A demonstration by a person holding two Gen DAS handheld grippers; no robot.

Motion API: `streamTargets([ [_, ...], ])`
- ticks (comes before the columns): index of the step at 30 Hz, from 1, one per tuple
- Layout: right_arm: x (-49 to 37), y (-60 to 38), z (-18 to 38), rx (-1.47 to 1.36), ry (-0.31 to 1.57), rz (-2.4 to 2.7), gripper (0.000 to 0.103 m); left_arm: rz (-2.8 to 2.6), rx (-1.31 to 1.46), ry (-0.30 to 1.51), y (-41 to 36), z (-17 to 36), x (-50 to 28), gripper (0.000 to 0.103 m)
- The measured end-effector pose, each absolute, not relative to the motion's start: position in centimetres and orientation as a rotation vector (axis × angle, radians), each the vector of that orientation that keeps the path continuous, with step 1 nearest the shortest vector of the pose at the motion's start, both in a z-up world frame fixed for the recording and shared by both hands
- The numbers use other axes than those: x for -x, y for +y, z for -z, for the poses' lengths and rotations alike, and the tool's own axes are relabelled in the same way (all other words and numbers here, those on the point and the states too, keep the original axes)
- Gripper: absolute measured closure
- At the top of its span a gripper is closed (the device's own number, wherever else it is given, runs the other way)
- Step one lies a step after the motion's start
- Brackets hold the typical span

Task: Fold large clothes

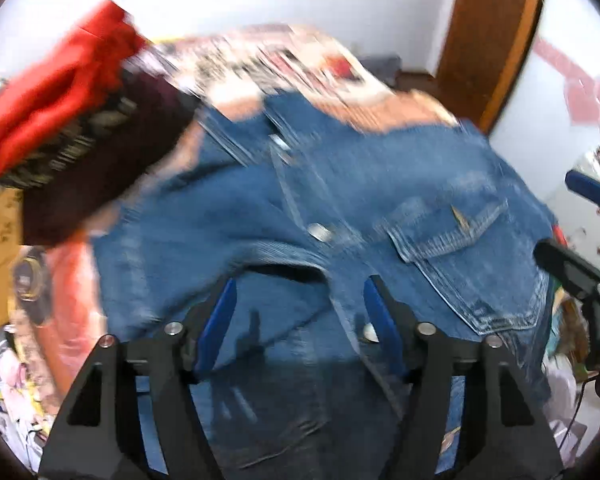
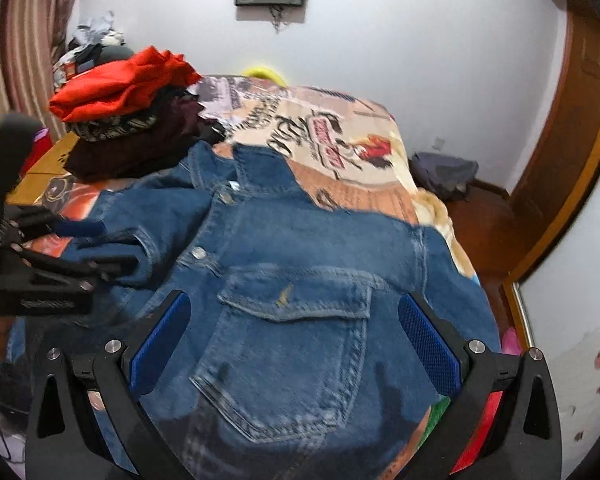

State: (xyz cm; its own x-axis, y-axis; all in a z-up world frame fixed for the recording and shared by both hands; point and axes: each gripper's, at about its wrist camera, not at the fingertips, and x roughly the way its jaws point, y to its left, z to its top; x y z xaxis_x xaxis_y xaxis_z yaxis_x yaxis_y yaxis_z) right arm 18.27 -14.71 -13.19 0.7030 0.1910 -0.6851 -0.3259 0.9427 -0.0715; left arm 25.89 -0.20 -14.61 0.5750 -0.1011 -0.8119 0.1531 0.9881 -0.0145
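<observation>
jacket (image 2: 300,248) lies front-up on the bed (image 2: 360,184), collar toward the far wall, hem toward the person. long axis runs from the near bed edge away toward the collar, so it lines up roughly with the way both grippers point. front placket with metal buttons (image 2: 198,253) runs along that axis, left of centre in the right wrist view.

left gripper (image 1: 300,296): fingers (image 1: 220,316) apart, nothing between them, pads not on cloth. it hangs over the left front panel, just beside the placket; a folded flap or sleeve edge of denim sits under the gap. in the right wrist view the same gripper (image 2: 96,244) shows at the left side, at the sleeve cuff (image 2: 144,252), which lies across the left panel. whether the tips touch the cuff cannot be told, left view is blurred.

right gripper (image 2: 294,332): fingers (image 2: 428,344) wide apart, empty. chest pocket (image 2: 296,304) lies directly under the gap, flap buttoned side up. no cloth pinched.

judgement: left sleeve looks turned in over the body; right side looks not yet folded, its sleeve is not visible in either view. right shoulder and side seam (image 2: 424,248) lie to the right of the right fingers, near the bed edge, so the right gripper is the nearer one for that side. next move likely calls for a shift right and outward, across the long axis, to reach that edge.

stack of folded clothes (image 2: 128,112), red on top, sits at the far left of the bed, apart from the collar.
</observation>
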Motion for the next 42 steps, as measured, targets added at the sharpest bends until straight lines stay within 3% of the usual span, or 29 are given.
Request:
streamTargets([
  [3,-18.5,-13.0,12.1,0.217,0.705,-0.319,0.000,0.070,-0.067,0.884,2.5,12.2,-24.7,0.030],
  [7,-19.0,-10.1,10.9,0.252,0.666,-0.363,0.000,-0.006,-0.031,0.805,6.8,10.0,-23.1,0.014],
  [16,-20.3,-0.3,11.9,0.402,0.672,-0.564,0.000,-0.176,0.035,0.759,15.7,10.1,-20.4,0.010],
  [28,-22.6,10.5,20.6,0.701,0.869,-0.751,0.005,-0.267,0.146,0.886,21.6,16.5,-19.7,0.010],
  [32,-22.6,11.8,22.5,0.803,0.893,-0.749,0.018,-0.269,0.178,0.898,22.4,17.3,-20.0,0.010],
  [35,-22.8,12.0,23.7,0.829,0.929,-0.759,0.034,-0.266,0.181,0.897,22.4,17.4,-20.1,0.010],
  [37,-23.0,11.8,23.8,0.794,0.942,-0.770,0.038,-0.262,0.178,0.896,22.3,17.3,-20.2,0.010],
  [40,-22.9,11.2,23.5,0.749,0.936,-0.793,0.063,-0.258,0.168,0.890,21.9,17.0,-20.2,0.010],
  [41,-22.8,11.0,23.2,0.750,0.923,-0.785,0.078,-0.257,0.163,0.887,21.7,16.8,-20.2,0.010],
  [42,-22.7,10.9,22.8,0.743,0.912,-0.785,0.086,-0.257,0.159,0.886,21.6,16.7,-20.2,0.010],
])
